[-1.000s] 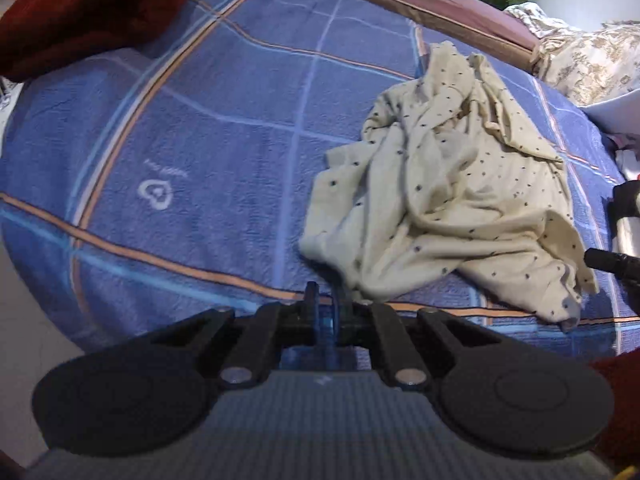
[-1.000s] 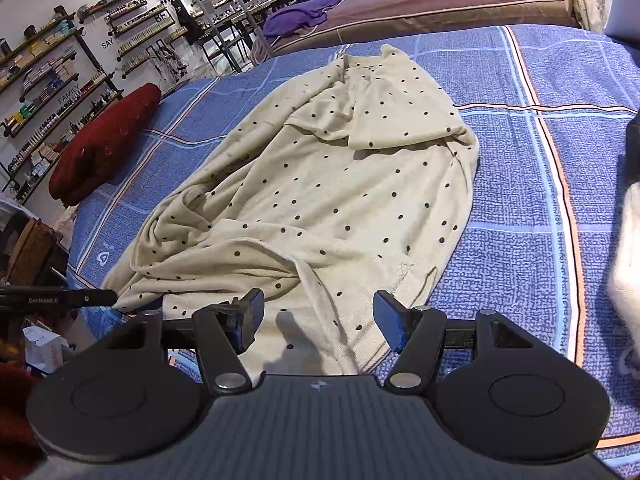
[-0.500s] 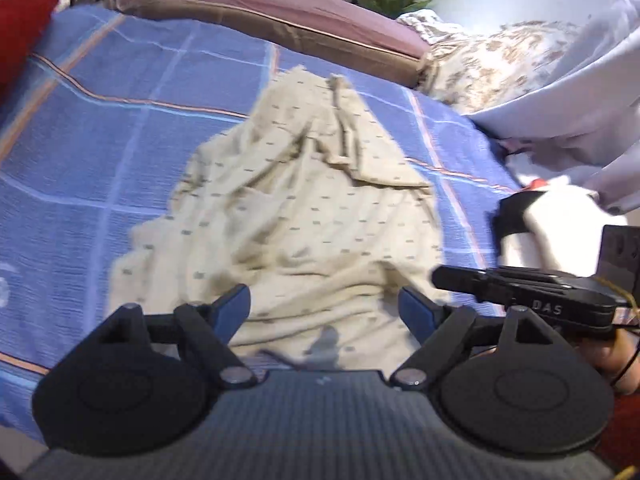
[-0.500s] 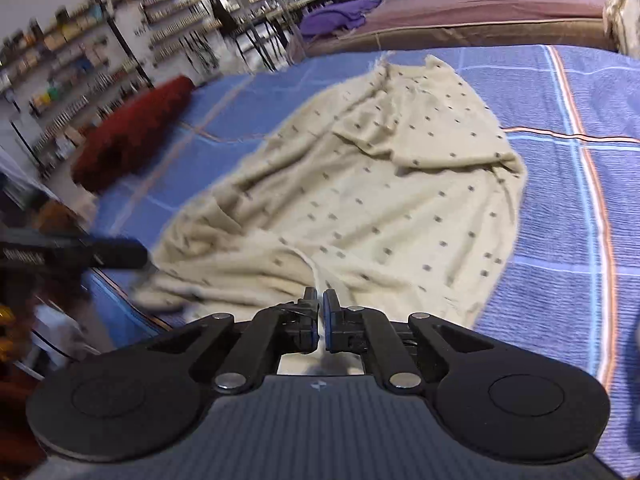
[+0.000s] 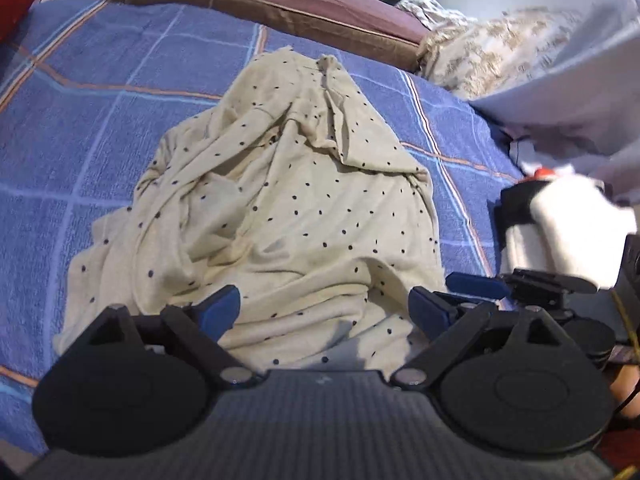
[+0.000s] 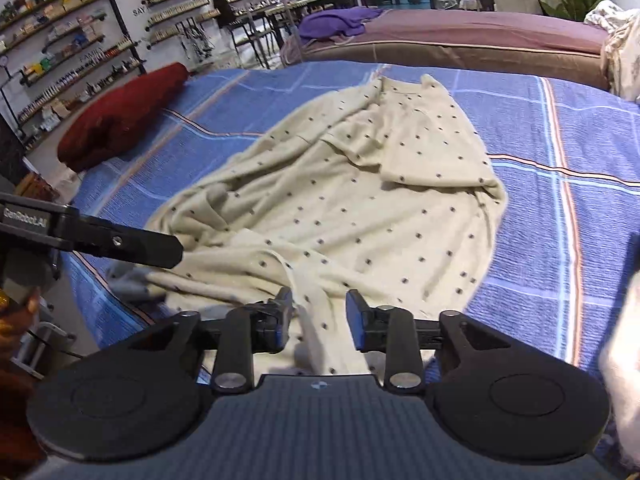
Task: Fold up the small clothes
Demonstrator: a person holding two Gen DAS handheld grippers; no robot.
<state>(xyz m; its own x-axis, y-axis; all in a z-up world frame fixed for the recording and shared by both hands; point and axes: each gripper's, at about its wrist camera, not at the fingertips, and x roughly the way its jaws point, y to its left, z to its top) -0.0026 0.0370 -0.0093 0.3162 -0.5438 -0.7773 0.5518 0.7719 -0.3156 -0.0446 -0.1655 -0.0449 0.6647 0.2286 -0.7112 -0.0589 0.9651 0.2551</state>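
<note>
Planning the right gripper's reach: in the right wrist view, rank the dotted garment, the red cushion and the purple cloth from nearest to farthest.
1. dotted garment, under the right gripper.
2. red cushion, far left.
3. purple cloth, on the far bed.

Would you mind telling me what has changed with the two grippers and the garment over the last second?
The left gripper, shut at the garment's left edge before, let go, swung right toward the near hem and has just been opening. The right gripper pinched shut on the hem, then its jaws have just been opening, with cloth between them but unpressed. The garment stays crumpled on the blue sheet.
</note>
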